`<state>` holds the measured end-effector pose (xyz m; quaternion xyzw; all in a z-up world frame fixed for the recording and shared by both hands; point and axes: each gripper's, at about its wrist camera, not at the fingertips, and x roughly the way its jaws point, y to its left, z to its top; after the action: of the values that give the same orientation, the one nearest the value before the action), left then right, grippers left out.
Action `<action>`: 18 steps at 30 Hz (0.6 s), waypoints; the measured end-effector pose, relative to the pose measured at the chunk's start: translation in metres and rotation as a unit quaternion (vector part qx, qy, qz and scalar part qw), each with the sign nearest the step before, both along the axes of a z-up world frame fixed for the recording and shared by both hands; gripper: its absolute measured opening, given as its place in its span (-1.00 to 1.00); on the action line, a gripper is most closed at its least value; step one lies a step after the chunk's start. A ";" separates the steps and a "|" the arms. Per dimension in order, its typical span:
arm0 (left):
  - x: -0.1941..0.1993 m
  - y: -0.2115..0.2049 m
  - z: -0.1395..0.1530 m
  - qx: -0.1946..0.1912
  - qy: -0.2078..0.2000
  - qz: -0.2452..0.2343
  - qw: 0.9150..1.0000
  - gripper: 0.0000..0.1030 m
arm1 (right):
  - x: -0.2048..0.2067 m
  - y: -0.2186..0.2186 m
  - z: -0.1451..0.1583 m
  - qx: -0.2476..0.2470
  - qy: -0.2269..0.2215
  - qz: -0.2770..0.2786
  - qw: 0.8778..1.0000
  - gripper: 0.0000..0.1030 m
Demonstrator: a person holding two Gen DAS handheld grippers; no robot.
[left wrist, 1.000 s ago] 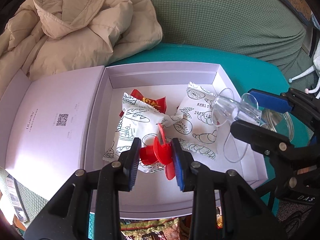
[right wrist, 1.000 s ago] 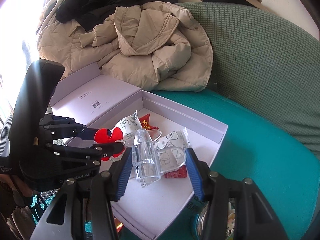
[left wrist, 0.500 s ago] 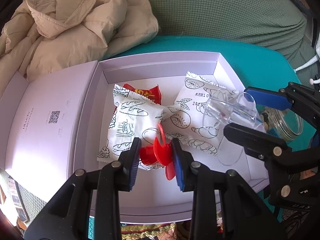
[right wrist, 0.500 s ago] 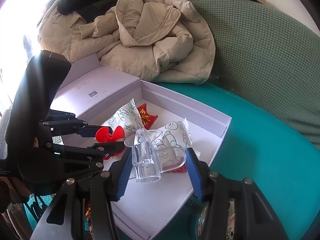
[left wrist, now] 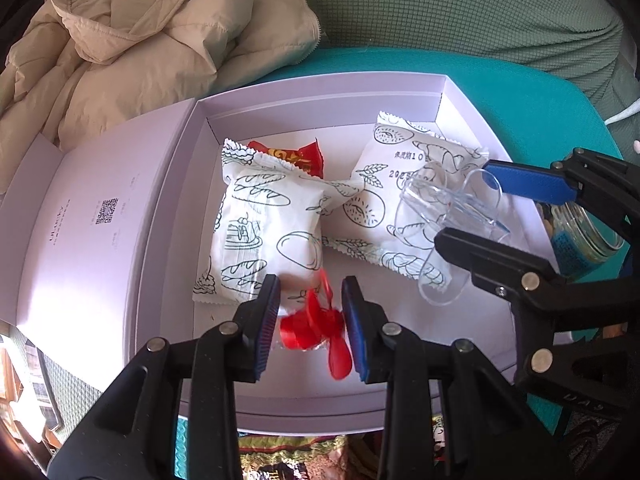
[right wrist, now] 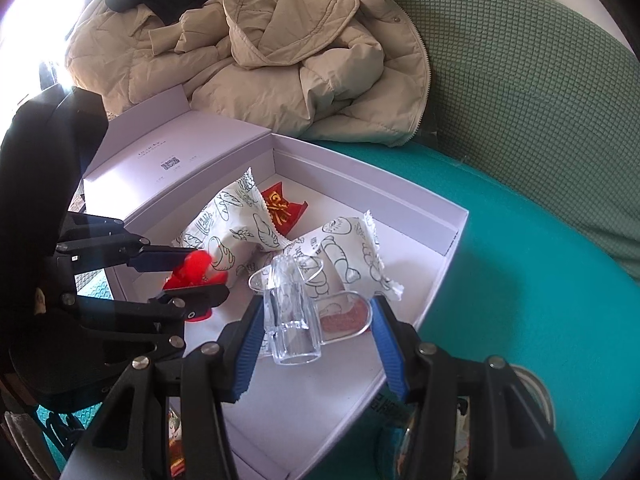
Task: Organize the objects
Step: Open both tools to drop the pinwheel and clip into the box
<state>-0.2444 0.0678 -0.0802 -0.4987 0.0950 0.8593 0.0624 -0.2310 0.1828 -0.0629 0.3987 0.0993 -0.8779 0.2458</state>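
An open pale lilac box (left wrist: 320, 96) (right wrist: 400, 204) lies on a teal cushion. Inside lie two white bread-print snack packets (left wrist: 264, 232) (left wrist: 392, 216) (right wrist: 232, 224) (right wrist: 352, 256) and a red packet (left wrist: 296, 156) (right wrist: 282, 208). My left gripper (left wrist: 310, 324) (right wrist: 200, 276) is shut on a small red plastic propeller piece (left wrist: 312, 322) (right wrist: 192, 270), low over the box's near floor. To its right, my right gripper (right wrist: 318, 320) (left wrist: 476, 208) is shut on a clear plastic piece (right wrist: 292, 312) (left wrist: 444, 216) with a round disc and a tube, just over the right-hand packet.
A beige puffer jacket (left wrist: 140, 40) (right wrist: 280, 52) is heaped behind the box on a green sofa (left wrist: 460, 8) (right wrist: 540, 100). The box lid (left wrist: 88, 216) lies open to the left. A clear jar (left wrist: 576, 232) stands right of the box. Printed wrappers (left wrist: 288, 464) lie below its front edge.
Both grippers have sunk closer to the box floor, still holding their pieces. The box and packets now look larger and lower in both views.
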 end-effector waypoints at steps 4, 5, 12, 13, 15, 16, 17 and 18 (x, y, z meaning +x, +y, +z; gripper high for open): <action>0.002 -0.002 -0.003 0.003 0.011 -0.002 1.000 -0.35 | 0.000 -0.003 -0.001 0.007 0.003 0.002 1.000 0.03; 0.001 -0.003 -0.004 0.004 0.014 0.000 1.000 -0.34 | 0.001 -0.003 -0.001 0.010 0.004 0.003 1.000 0.03; -0.002 -0.013 -0.006 0.012 0.025 0.032 0.999 -0.07 | 0.001 -0.002 -0.002 0.007 0.003 0.000 1.000 0.04; -0.002 -0.013 -0.005 0.007 0.028 0.039 0.999 -0.02 | 0.001 -0.002 -0.001 0.006 0.003 0.000 1.000 0.04; -0.002 -0.015 -0.004 0.004 0.031 0.047 0.998 0.03 | 0.001 -0.002 -0.001 0.002 0.004 -0.001 1.000 0.04; -0.002 -0.016 -0.003 0.005 0.032 0.050 0.998 0.04 | 0.000 -0.002 0.000 0.001 0.005 -0.003 1.000 0.05; 0.000 -0.018 -0.001 0.006 0.034 0.054 0.998 0.04 | 0.000 -0.001 0.000 -0.001 0.006 -0.004 1.000 0.07; 0.002 -0.020 0.001 0.006 0.036 0.058 0.998 0.04 | -0.001 -0.002 0.001 -0.001 0.006 -0.007 1.000 0.12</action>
<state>-0.2429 0.0482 -0.0795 -0.4720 0.0626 0.8793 0.0117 -0.2318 0.1812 -0.0624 0.3937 0.0972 -0.8822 0.2392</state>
